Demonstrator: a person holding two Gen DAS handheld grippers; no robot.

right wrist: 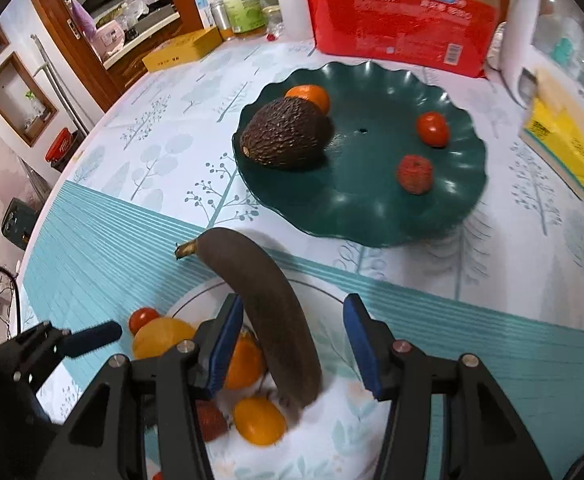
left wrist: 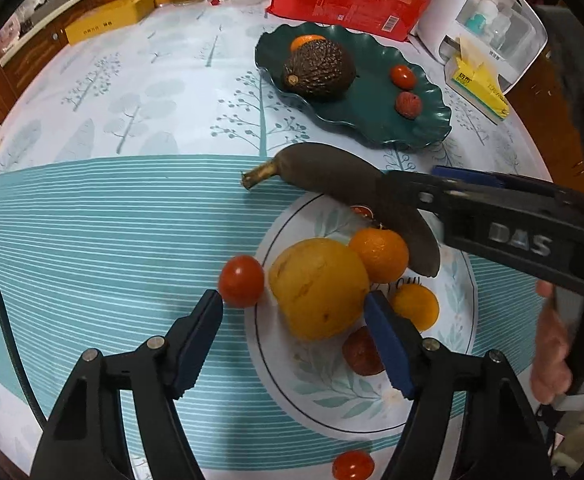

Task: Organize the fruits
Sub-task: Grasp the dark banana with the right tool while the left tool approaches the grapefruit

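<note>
Fingers [right wrist: 228, 340] of the right gripper [right wrist: 292, 344] stand spread on either side of the dark brown banana [right wrist: 268, 300], not yet pinching it; the banana lies across the far rim of the white plate [left wrist: 467, 320] on the desk [left wrist: 112, 208], stem over the edge; left gripper [left wrist: 293, 338] hangs released above the yellow fruit [left wrist: 317, 288]; a green plate [right wrist: 371, 208] beyond holds an avocado [right wrist: 286, 134].
</note>
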